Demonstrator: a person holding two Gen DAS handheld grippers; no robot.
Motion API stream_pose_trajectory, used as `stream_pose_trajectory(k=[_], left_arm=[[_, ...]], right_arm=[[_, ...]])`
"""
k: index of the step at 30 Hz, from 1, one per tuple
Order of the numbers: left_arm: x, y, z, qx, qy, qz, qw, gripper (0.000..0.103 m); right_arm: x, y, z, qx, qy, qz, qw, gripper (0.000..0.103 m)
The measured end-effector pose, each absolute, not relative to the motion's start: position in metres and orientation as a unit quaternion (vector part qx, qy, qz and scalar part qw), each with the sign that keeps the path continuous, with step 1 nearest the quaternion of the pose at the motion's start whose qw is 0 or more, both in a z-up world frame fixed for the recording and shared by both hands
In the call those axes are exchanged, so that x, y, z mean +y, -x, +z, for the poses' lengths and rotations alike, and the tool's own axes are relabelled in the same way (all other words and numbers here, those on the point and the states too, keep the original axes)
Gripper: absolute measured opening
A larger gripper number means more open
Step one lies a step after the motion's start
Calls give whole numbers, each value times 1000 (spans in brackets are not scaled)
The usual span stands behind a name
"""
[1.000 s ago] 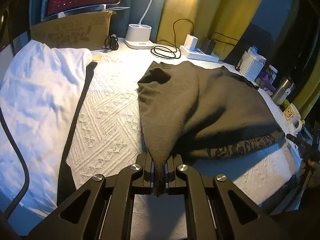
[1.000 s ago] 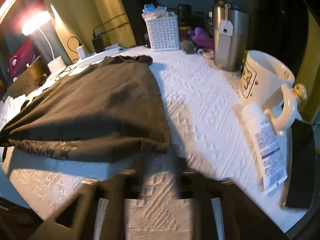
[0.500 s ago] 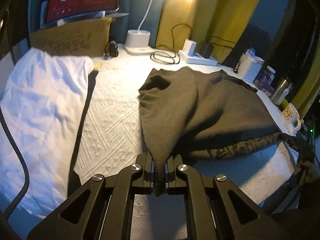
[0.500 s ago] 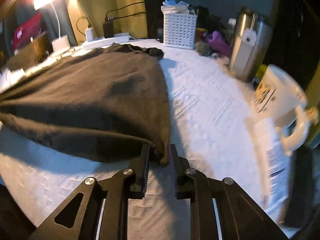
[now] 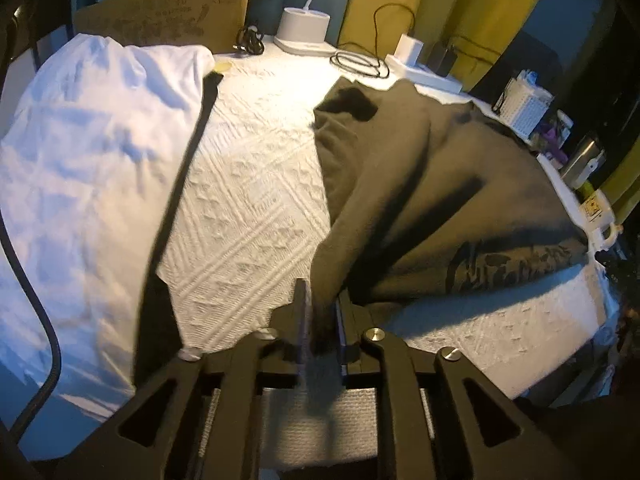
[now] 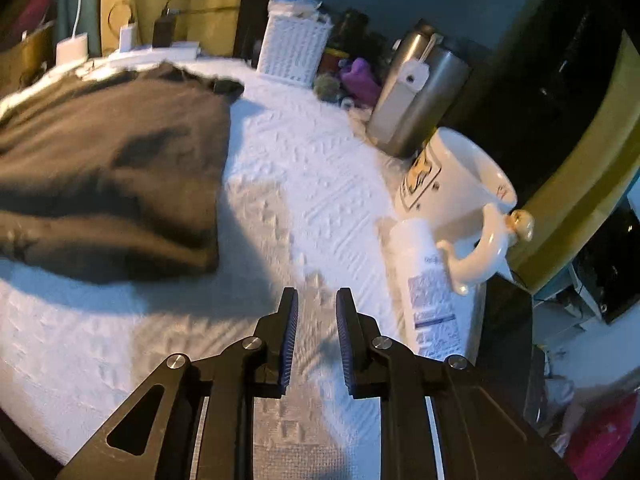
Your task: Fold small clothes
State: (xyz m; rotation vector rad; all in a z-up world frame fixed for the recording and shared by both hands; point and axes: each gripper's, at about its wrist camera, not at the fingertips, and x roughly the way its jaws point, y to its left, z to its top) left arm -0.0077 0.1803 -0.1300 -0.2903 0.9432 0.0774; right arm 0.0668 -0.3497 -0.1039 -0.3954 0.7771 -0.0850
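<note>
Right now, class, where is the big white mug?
In the right wrist view, the white mug stands at the table's right edge, before the steel tumbler, with a white tube lying against its near side.

No legible txt; print on dark garment (image 5: 516,260) & tube (image 6: 430,304) too blurred.

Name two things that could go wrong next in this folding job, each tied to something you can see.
1. The left gripper is opening with a corner of the dark shirt between its fingers; the fabric may catch and drag the fold askew.
2. The right gripper is empty beside the white bottle and mug; a careless swing might knock them.
</note>
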Motion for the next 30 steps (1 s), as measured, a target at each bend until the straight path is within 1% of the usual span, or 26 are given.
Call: stream_pose_trajectory(k=[1, 2, 4, 6, 7, 8, 12, 20, 21, 22, 23, 28, 29, 30], left_arm=[[182, 10, -125, 448, 135, 42, 883, 42], [186, 12, -118, 438, 132, 47, 888, 47], [196, 14, -104, 417, 134, 53, 898, 47], [203, 8, -93, 395, 133, 62, 907, 47], [206, 3, -89, 389, 130, 61, 910, 48], [208, -5, -86, 387, 124, 62, 912, 48], [203, -41, -80, 373, 94, 48, 922, 48], [176, -132, -112, 405, 13, -2, 914, 48], [172, -140, -116, 408, 5, -10, 913, 49], [169, -148, -121, 415, -5, -16, 910, 53], [164, -158, -127, 424, -19, -20, 905, 56], [155, -186, -141, 441, -64, -26, 895, 55], [155, -190, -140, 438, -67, -25, 896, 54], [156, -195, -141, 439, -66, -25, 896, 49]], right_arm=[[-347, -68, -99, 370, 188, -38, 909, 24], [-344, -70, -93, 363, 187, -38, 912, 25], [-332, -78, -83, 352, 182, -30, 918, 26], [-322, -83, -77, 345, 180, -18, 921, 40], [-313, -87, -75, 341, 180, -11, 923, 57], [-308, -91, -74, 340, 180, -5, 923, 65], [-286, -111, -70, 337, 179, 16, 924, 65], [-265, -153, -64, 341, 164, 40, 925, 65], [-263, -158, -65, 342, 160, 43, 925, 65], [-260, -165, -66, 345, 156, 47, 924, 65], [-258, -170, -67, 346, 153, 51, 924, 65], [-245, -207, -75, 364, 120, 91, 919, 65], [-242, -217, -77, 370, 111, 102, 917, 65], [-239, -226, -78, 375, 103, 116, 914, 65]])
